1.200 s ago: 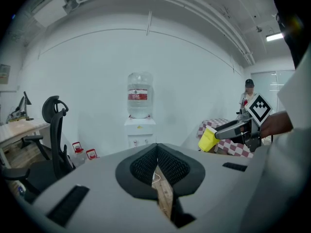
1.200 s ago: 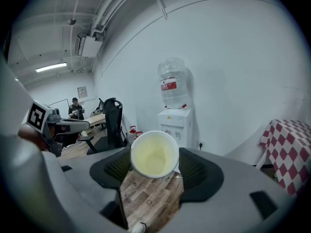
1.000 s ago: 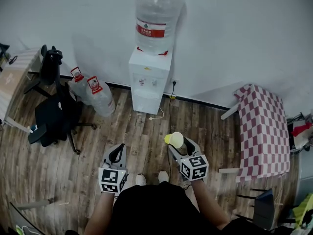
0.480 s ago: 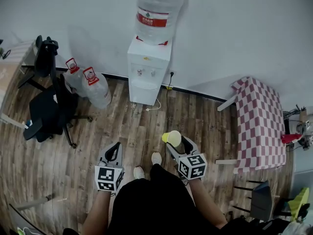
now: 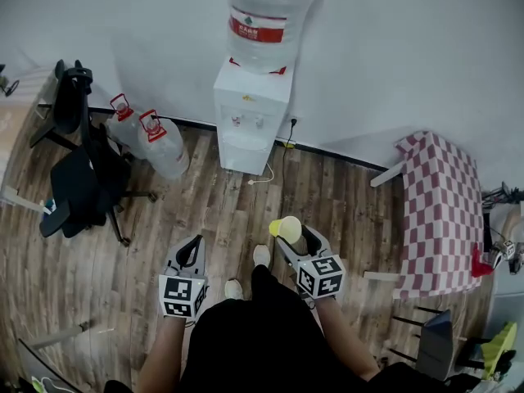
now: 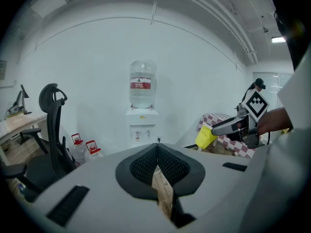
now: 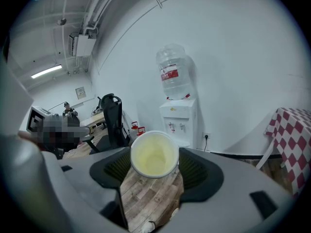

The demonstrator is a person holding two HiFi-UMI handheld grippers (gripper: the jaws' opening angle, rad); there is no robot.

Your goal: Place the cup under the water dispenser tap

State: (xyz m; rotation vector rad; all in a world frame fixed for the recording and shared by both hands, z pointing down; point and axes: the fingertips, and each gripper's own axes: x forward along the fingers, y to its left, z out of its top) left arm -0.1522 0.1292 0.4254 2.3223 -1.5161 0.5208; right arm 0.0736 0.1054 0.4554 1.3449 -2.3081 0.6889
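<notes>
A yellow paper cup (image 5: 287,229) (image 7: 154,154) (image 6: 204,136) is held sideways, mouth toward the camera, with my right gripper (image 5: 293,239) (image 7: 154,165) shut on it. The white water dispenser (image 5: 250,115) (image 7: 179,120) (image 6: 142,125) stands against the far wall with a large clear bottle (image 5: 266,19) on top; its taps face me, well ahead of the cup. My left gripper (image 5: 190,254) (image 6: 156,155) hangs at my left, shut with its pads together and nothing between them.
Two spare water bottles (image 5: 152,142) and a black office chair (image 5: 80,170) stand left of the dispenser. A red-and-white checked table (image 5: 440,211) is at the right. A cable (image 5: 266,174) lies on the wooden floor before the dispenser.
The view has shifted slightly as I step toward the dispenser; the cup stays in the right gripper, moved a little left. The left gripper keeps its place.
</notes>
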